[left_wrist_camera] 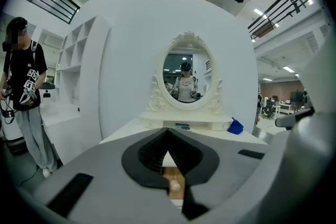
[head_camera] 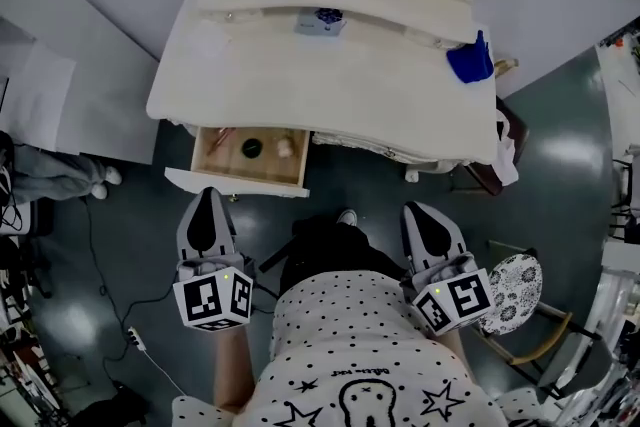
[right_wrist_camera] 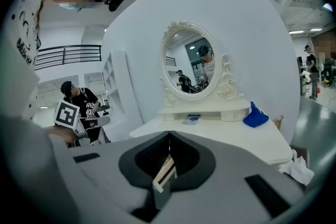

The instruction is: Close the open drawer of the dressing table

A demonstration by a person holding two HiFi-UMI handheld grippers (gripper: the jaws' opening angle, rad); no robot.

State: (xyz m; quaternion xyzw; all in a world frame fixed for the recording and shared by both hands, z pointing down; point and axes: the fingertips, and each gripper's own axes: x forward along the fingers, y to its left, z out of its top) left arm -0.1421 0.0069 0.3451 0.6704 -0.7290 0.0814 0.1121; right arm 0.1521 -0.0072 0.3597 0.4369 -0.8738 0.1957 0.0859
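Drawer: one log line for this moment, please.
drawer: open, small items inside | left tool: shut, empty, near drawer front | right tool: shut, empty | task: not done

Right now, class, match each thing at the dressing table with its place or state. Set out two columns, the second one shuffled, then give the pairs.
Things:
1. drawer
2. blue object
3. oval mirror
4. left gripper

Places or states:
A. stands at the back of the table top
B. jaws shut, nothing held, just in front of the drawer
C. pulled out under the table's left end
D. lies on the table top's right end

Pairs: 1-C, 2-D, 3-A, 4-B
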